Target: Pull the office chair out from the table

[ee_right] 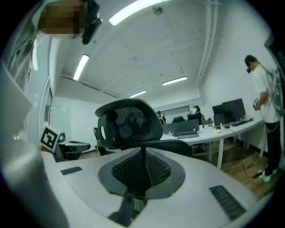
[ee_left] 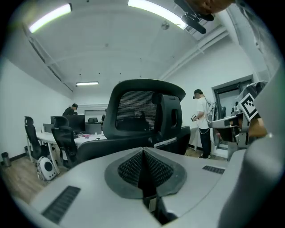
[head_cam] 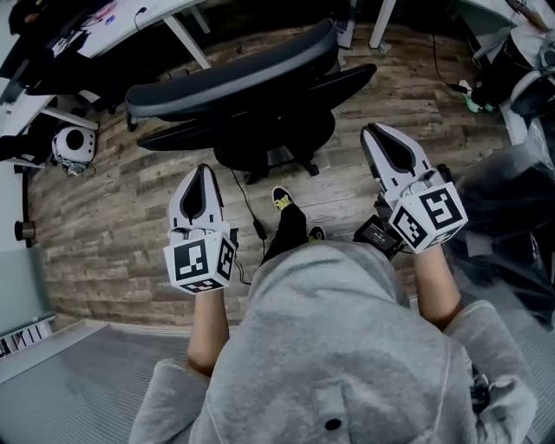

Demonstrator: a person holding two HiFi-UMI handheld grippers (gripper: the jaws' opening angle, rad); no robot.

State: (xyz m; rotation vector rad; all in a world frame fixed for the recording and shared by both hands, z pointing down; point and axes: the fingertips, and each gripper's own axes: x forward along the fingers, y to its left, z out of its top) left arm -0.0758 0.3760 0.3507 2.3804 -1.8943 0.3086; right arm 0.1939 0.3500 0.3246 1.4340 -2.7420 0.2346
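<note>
The black mesh-backed office chair stands on the wood floor just ahead of me, a little out from the white table at the upper left. My left gripper hangs short of the chair's seat, shut and empty. To the right of the chair, my right gripper is also shut on nothing and clear of it. The left gripper view shows the chair beyond the closed left gripper. The right gripper view shows the chair's back past the closed right gripper.
A small white round device sits on the floor under the table. A black cable runs under the chair near my shoe. Another person stands at the right by a door. More chairs and desks line the room.
</note>
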